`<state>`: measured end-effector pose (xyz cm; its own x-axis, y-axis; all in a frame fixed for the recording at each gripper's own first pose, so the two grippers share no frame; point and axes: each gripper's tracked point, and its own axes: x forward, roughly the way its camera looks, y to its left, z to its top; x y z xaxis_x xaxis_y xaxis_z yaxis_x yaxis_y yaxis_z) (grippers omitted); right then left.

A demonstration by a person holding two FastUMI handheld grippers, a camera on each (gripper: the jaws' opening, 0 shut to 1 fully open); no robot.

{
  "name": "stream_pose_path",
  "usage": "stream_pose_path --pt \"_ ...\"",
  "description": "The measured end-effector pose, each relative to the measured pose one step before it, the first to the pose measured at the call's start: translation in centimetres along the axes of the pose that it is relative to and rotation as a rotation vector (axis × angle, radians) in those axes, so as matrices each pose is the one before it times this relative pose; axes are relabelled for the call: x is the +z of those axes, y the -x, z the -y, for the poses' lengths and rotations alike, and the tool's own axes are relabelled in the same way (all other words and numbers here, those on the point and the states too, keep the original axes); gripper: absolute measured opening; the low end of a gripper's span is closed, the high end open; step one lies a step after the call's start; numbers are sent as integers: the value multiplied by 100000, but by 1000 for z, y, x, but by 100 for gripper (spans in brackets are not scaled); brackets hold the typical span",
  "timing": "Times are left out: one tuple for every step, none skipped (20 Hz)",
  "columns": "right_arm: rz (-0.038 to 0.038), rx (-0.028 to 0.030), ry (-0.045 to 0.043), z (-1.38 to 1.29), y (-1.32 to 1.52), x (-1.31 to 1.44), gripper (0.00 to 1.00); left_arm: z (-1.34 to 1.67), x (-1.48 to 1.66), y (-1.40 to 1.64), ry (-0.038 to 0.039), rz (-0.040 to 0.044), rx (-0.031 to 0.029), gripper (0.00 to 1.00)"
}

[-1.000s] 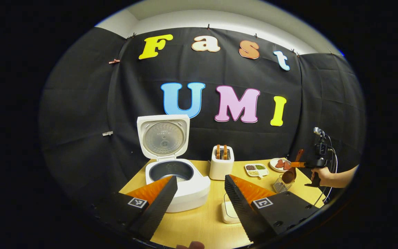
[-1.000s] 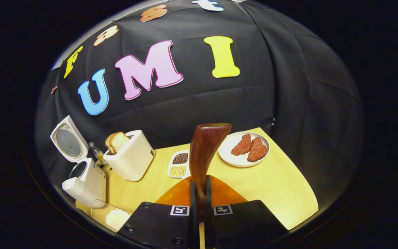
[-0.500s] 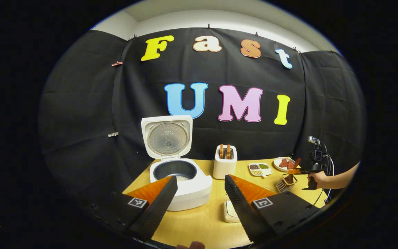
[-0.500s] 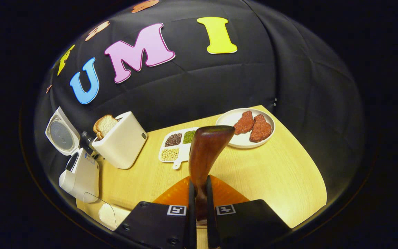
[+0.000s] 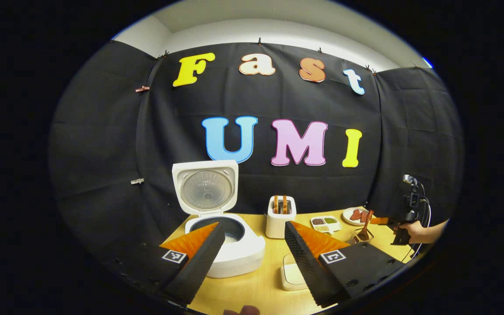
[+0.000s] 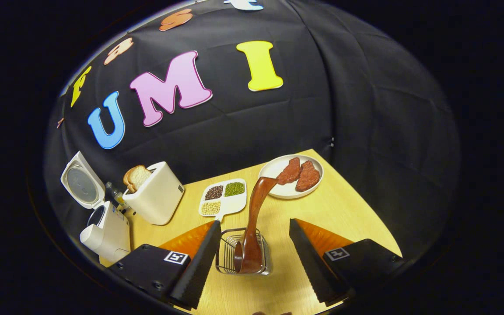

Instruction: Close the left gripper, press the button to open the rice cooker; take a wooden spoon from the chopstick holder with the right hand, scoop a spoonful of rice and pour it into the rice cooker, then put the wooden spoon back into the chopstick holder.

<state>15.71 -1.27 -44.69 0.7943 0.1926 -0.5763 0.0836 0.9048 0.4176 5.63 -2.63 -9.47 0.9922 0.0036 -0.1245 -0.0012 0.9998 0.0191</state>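
Note:
The white rice cooker (image 5: 230,249) stands on the table with its lid (image 5: 205,187) up; it also shows at the left edge as the rice cooker (image 6: 105,234). The wooden spoon (image 6: 254,227) stands bowl-down in the wire chopstick holder (image 6: 243,258), its handle leaning up toward the meat plate. My right gripper (image 6: 254,262) is open, its fingers on either side of the holder and apart from the spoon. My left gripper (image 5: 252,262) is open near the table's front, holding nothing. Far right, the spoon (image 5: 364,225) in its holder sits beside the right gripper (image 5: 405,214).
A white toaster (image 6: 155,199) with bread stands behind the cooker. A divided dish of grains (image 6: 223,199) and a plate with meat (image 6: 293,175) lie farther back. A flat white container (image 5: 291,275) sits by my left fingers. A hand (image 5: 418,229) holds the right gripper.
The right gripper lowered the spoon into the chopstick holder, opened, and let it go; it was shut on the handle before. The left gripper drifted back slightly.

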Motion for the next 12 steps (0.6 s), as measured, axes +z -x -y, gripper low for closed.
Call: stream_pose_path --pt "2287 -281 2571 -74 1564 415 98 -320 1072 -730 -76 2015 -100 95" --pt "2760 -50 2364 -268 1557 709 99 -557 1064 -899 -609 2248 361 95" --pt "3226 97 2098 -381 1576 892 98 -634 1285 -1041 -834 2230 674 95" --pt "2007 940 1519 -561 1431 721 99 -746 1331 -1129 -1046 2433 859 95" --pt "1473 1381 1254 -789 1569 493 98 -884 1433 -1302 -1225 2715 1095 95" --pt "1659 1205 1321 -705 1266 599 98 -864 1180 -1360 -1353 2700 1124 95" --pt "1314 578 813 -546 1298 574 98 -900 1177 -1481 -1078 2311 1435 95" --pt "1248 1329 61 -633 1140 592 98 -1000 1135 -1423 -157 2589 1564 95" --pt "1592 624 -13 -384 984 756 98 -975 1119 -1556 618 2108 1361 95" --pt "926 681 419 -381 732 490 98 -868 655 -1572 925 1033 1628 97" --pt "901 314 330 -335 736 336 98 -934 522 -1480 1230 518 2164 95" --pt "421 328 954 -356 697 265 98 -866 341 -1578 1460 227 1882 95"
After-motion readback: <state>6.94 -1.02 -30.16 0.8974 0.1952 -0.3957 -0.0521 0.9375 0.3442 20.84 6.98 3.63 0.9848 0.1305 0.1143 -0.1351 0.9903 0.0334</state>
